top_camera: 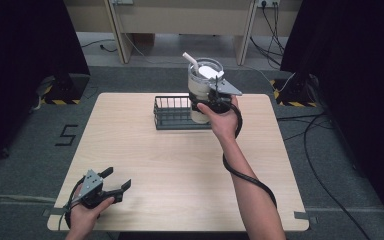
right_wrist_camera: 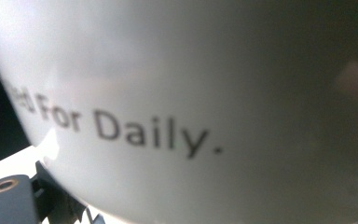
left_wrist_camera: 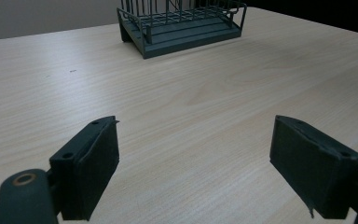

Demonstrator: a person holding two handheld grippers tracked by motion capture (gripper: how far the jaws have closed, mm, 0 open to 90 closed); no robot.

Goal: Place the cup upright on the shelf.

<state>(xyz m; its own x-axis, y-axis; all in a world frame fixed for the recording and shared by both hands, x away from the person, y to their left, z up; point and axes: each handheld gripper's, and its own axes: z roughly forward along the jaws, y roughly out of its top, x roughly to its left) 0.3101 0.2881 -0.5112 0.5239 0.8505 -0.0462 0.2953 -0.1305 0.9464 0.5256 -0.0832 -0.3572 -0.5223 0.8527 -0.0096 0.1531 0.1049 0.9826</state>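
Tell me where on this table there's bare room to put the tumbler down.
Most of the wooden table is bare: the wide stretch between the wire basket and the near edge, and the far left corner. The crowded spots are the basket area, where the right tongs hold the tumbler, and the near left corner with the open left tongs.

White cup [right_wrist_camera: 214, 93] reads "…ed For Daily." in dark letters, lower left of right gripper view; floor [top_camera: 40, 150] mark "5" [top_camera: 66, 135], left of high view.
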